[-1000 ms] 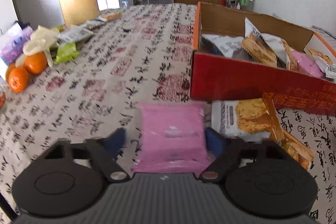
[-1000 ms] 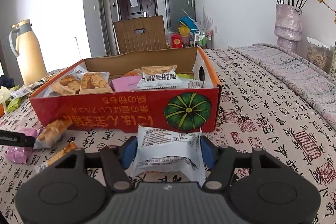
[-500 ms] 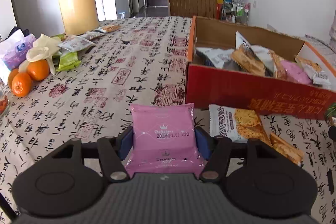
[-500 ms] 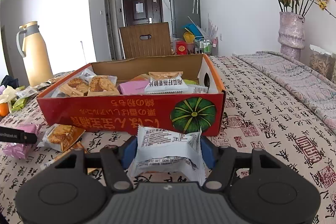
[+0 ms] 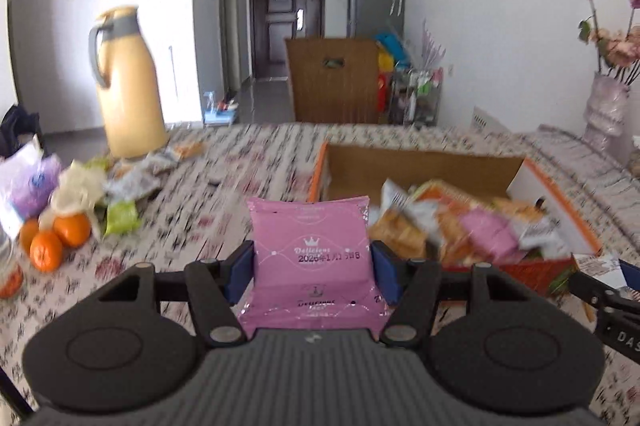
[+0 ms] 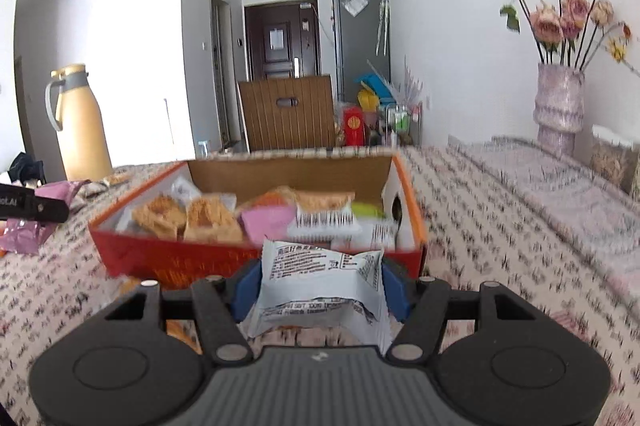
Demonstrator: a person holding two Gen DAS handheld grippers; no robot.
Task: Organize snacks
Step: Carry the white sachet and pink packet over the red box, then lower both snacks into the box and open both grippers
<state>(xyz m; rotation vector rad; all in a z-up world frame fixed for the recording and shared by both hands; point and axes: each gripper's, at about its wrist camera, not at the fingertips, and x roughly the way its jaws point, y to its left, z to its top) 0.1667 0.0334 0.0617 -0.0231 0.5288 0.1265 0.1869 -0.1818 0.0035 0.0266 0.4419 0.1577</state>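
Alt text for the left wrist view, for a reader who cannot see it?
The left gripper holds a pink snack packet above a patterned tablecloth. Ahead on the right, an open red box holds assorted snacks; oranges and a yellow thermos sit left.

Motion blurred the patterned cloth on your worktop (image 5: 208,226) and the packets inside the red cardboard box (image 6: 256,258); your grey tong housing hid the pink foil packet's (image 5: 310,254) lower edge.

The pink packet (image 5: 310,250) carries the word "Delicious" and a printed date that seems to begin with 2025. The white packet (image 6: 320,280) has small print, too blurred to read.
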